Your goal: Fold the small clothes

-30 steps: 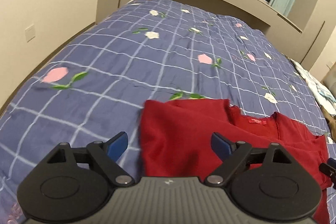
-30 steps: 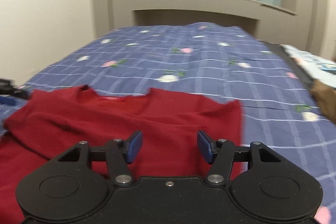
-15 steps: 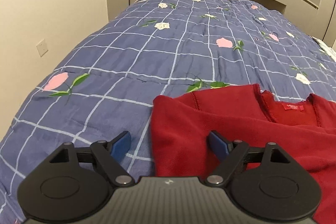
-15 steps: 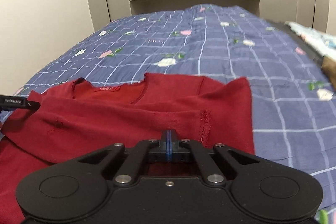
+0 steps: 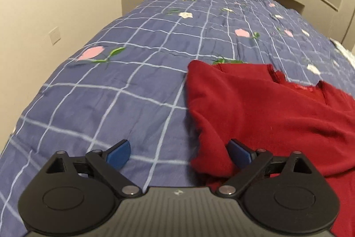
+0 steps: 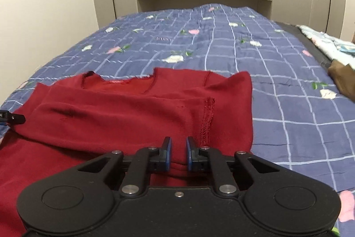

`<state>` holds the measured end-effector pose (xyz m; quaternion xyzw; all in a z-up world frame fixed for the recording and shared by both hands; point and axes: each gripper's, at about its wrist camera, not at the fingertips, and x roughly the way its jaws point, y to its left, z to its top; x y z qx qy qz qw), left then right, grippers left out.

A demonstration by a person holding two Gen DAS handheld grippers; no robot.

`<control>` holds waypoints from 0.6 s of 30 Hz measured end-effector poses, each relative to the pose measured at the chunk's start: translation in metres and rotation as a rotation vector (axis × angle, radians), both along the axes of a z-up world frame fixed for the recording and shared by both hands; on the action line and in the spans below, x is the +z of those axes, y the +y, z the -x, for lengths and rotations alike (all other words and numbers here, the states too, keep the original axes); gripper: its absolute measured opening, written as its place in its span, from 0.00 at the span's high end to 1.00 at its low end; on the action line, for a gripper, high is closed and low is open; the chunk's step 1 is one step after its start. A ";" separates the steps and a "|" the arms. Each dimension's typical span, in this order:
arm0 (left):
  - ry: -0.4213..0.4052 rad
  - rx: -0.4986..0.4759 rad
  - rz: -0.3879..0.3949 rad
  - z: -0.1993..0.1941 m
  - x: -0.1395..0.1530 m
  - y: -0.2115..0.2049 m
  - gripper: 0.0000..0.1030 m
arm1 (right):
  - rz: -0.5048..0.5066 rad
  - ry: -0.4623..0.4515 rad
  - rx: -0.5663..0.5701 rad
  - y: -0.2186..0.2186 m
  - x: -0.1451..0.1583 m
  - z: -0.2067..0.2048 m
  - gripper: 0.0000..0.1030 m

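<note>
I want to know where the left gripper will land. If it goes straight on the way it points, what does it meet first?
Probably the blue checked bedspread, just beside the red top's left edge; the left gripper stands open there.

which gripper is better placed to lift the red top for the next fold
Right, probably: the right gripper has a ridge of the red top between near-closed pads, while the left gripper is wide open at its edge.

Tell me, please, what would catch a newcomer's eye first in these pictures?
A red sweater lies partly folded on the near end of a blue checked floral bedspread. The right hand-held gripper has fabric between its nearly closed pads; the left hand-held gripper is open at the sweater's edge.
</note>
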<state>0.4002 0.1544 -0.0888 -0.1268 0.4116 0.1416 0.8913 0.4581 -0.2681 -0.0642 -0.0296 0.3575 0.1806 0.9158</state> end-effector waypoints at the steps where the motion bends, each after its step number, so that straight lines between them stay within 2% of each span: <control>1: -0.006 0.011 0.013 0.005 0.001 0.002 0.06 | 0.003 0.003 0.000 0.000 0.001 0.003 0.84; 5: 0.009 0.043 0.053 0.011 -0.002 0.008 0.05 | 0.064 0.035 -0.003 0.007 -0.003 0.004 0.84; 8: 0.044 0.057 0.058 0.009 -0.002 0.008 0.06 | 0.060 0.047 -0.014 0.005 0.002 0.004 0.84; 11: 0.051 0.063 0.073 0.017 0.011 0.007 0.05 | 0.030 0.000 -0.020 -0.004 0.022 0.022 0.67; 13: 0.037 0.060 0.076 0.029 0.023 0.007 0.04 | 0.000 -0.018 -0.019 -0.015 0.033 0.038 0.48; 15: 0.018 0.053 0.074 0.042 0.034 0.006 0.03 | -0.017 -0.031 -0.008 -0.025 0.042 0.057 0.41; 17: -0.006 0.040 0.070 0.057 0.046 0.003 0.01 | -0.020 -0.038 0.000 -0.034 0.050 0.076 0.29; 18: -0.018 0.033 0.065 0.066 0.052 0.001 0.01 | -0.024 -0.044 0.003 -0.039 0.054 0.088 0.19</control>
